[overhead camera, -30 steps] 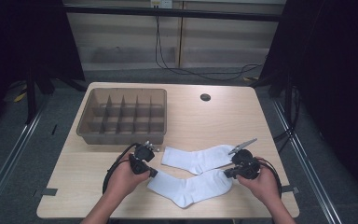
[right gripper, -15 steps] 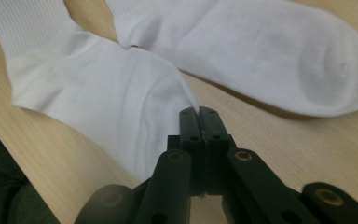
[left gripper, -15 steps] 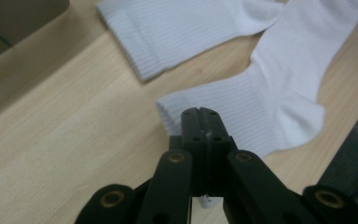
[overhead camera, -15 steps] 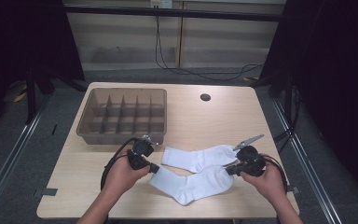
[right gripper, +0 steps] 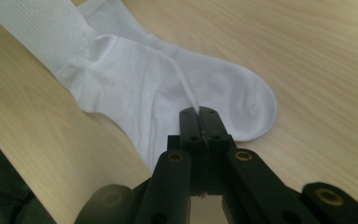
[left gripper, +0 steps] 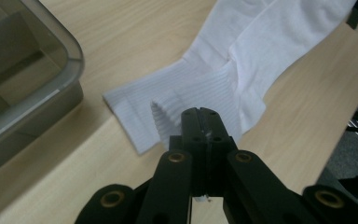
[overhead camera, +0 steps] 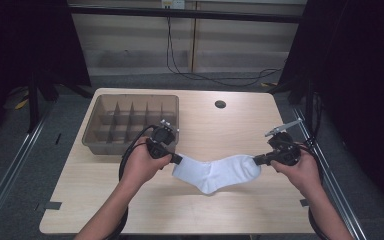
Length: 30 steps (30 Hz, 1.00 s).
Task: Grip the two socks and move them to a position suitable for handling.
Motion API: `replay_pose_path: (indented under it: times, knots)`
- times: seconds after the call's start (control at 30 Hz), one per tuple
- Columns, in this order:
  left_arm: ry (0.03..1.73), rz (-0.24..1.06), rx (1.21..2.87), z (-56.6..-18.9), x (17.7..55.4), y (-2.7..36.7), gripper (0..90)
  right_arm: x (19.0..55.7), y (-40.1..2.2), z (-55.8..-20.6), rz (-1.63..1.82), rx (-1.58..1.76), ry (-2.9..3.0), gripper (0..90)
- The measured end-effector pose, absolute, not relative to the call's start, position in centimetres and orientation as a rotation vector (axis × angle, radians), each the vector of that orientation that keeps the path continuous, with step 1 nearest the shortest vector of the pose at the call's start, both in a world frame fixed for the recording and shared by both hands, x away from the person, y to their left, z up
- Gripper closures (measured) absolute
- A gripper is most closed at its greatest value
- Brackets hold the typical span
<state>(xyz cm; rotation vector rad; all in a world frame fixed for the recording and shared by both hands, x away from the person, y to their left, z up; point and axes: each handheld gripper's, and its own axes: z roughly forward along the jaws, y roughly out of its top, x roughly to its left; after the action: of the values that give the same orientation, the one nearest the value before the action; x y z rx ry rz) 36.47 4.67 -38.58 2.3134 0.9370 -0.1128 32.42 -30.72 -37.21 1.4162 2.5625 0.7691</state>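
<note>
A white sock (overhead camera: 215,172) hangs stretched above the wooden table (overhead camera: 215,125), sagging in the middle. My left gripper (overhead camera: 177,160) is shut on its ribbed cuff (left gripper: 214,88), jaws pressed together (left gripper: 204,114). My right gripper (overhead camera: 256,160) is shut on its toe end (right gripper: 135,93), jaws together (right gripper: 199,112). A second white sock (right gripper: 235,102) lies flat on the table under the lifted one; its cuff (left gripper: 126,109) shows in the left gripper view. From the high view the two socks overlap and I cannot tell them apart.
A grey tray (overhead camera: 135,96) with several divided compartments stands at the table's back left, close to my left gripper (left gripper: 28,70). A small dark round cap (overhead camera: 220,104) sits at the back middle. The table's right edge is close to my right hand.
Both hands have risen and drawn apart. The sock that lay on the table between them now hangs off the surface, pulled out between the two grippers.
</note>
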Motion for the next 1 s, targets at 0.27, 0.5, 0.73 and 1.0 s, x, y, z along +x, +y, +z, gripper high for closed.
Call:
replay_pose_path:
  times: [0.27,0.5,0.73,1.0]
  knots:
    - [1.050,-0.084,2.307,-42.8,39.7,3.5,90.0,36.3,-31.9,-40.2,0.678,1.531,2.532,90.0]
    - [1.078,-0.062,2.347,-45.2,40.3,2.7,90.0,37.8,-32.3,-43.0,0.591,1.613,2.519,90.0]
    - [1.075,-0.050,2.384,-46.1,40.4,2.5,90.0,38.1,-32.4,-44.4,0.572,1.639,2.497,89.9]
    - [1.061,-0.051,2.403,-46.5,39.8,2.6,90.0,38.2,-32.1,-45.2,0.556,1.636,2.521,89.8]
